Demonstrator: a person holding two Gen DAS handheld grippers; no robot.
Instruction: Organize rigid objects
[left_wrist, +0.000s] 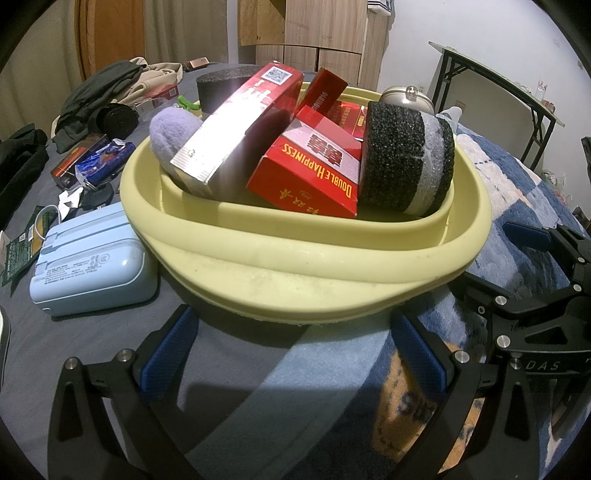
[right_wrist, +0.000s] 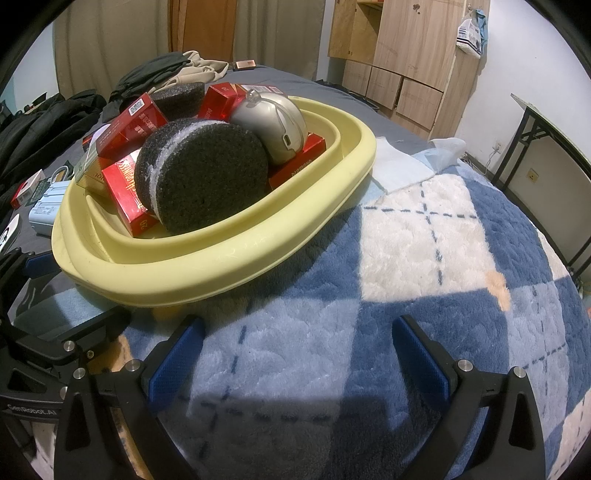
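Holding boxes, basin (left_wrist: 306, 266) (yellow).

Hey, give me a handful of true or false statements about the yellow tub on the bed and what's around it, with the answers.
1. Both claws, left and right, are open and hold nothing. True.
2. The yellow tub is empty. False: it holds red boxes and other items.
3. A black round sponge with a pale band stands on edge in the tub. True.
4. The pale blue power bank lies inside the tub. False: it lies on the bed beside the tub.
5. A silver case sits in the tub behind the sponge. True.
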